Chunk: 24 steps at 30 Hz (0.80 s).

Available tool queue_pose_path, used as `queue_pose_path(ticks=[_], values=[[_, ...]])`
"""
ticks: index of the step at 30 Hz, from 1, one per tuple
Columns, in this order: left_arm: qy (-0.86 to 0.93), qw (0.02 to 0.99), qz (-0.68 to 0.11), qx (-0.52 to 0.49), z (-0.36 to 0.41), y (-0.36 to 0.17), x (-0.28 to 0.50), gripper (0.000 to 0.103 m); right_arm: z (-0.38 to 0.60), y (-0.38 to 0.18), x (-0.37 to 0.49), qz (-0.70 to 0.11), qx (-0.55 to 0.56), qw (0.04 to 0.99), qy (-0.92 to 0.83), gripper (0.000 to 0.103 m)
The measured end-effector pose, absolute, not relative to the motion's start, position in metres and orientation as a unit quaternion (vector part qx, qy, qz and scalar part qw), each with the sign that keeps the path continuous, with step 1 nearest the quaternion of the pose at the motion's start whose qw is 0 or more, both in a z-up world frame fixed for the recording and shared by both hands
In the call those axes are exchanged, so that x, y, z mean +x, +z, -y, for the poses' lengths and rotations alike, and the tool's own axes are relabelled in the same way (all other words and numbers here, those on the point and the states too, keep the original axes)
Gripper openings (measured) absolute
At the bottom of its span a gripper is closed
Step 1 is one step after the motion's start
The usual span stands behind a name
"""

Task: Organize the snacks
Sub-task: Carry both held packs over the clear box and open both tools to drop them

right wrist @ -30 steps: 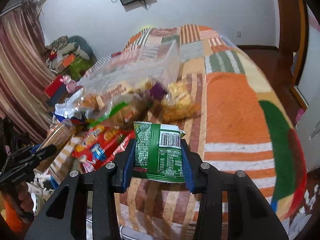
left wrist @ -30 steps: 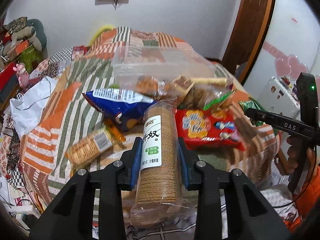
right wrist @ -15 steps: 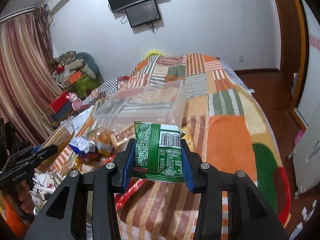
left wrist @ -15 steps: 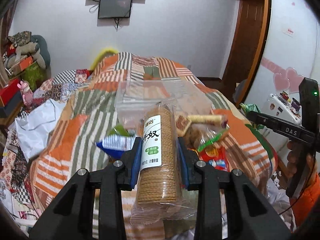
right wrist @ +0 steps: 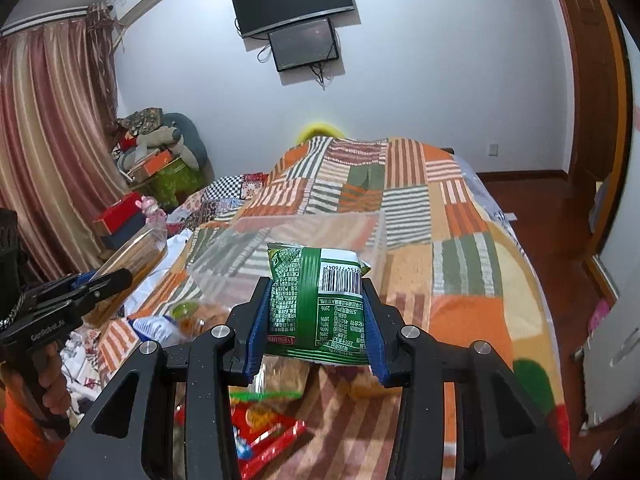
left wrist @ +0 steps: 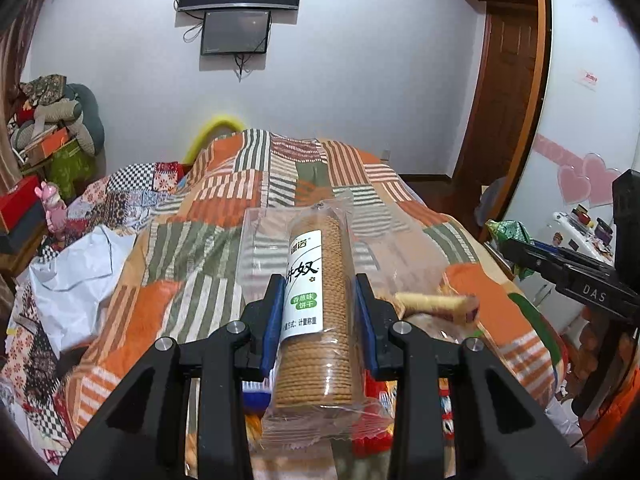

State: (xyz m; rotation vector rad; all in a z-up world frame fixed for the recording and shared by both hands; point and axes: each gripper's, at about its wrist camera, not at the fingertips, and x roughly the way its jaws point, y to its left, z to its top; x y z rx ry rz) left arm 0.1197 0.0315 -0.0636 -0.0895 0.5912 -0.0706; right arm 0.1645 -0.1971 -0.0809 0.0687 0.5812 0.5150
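We saw the left gripper [left wrist: 320, 312] clamped on a clear-wrapped cylinder of round biscuits [left wrist: 318, 320], its long axis pointing away along the fingers above the patchwork bedspread [left wrist: 192, 280]. The right gripper [right wrist: 316, 320] gripped a crinkly green snack packet [right wrist: 316, 308], barcode up. A clear rectangular plastic box [right wrist: 256, 248] sat beyond on the bed, with loose snack bags [right wrist: 264, 432] below the 2 grippers.

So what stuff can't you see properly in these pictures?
- Left wrist view: the snack pile on the bed is mostly hidden behind the left gripper and its biscuit roll.
- Right wrist view: the front of the green packet faces away; only its back shows. The right gripper covers the snacks below.
- Both views: the clear plastic box is see-through, so its edges are faint.
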Motion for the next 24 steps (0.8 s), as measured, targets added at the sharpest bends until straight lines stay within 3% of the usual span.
queue_pose_path(ticks=[24], values=[[-0.045, 0.942, -0.326, -0.065, -0.038, -0.082, 0.239, 0.033, 0.159, -0.095, 0.237, -0.317, -0.003, 0.912, 0.259, 0.039]])
